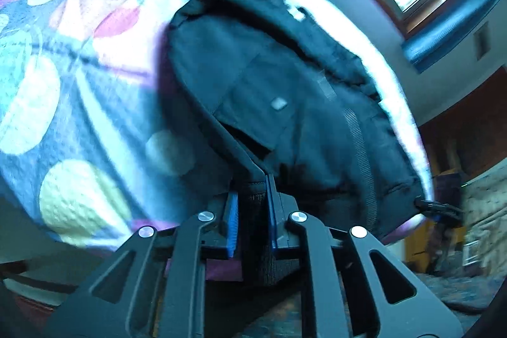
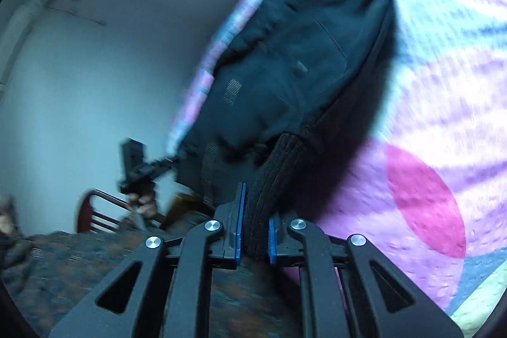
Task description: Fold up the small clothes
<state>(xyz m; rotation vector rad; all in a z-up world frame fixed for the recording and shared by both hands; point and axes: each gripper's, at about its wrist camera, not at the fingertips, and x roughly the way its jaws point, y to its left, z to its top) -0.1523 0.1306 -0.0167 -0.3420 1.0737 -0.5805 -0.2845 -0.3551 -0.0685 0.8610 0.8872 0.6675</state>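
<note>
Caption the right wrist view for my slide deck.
Right gripper clamps the dark garment's ribbed hem above a floral quilt.

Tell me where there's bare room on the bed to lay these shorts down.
The quilt is bare left of the black shorts in the left view, and right of them in the right view. It is crowded at the waistband, where the left gripper and right gripper both pinch.
</note>
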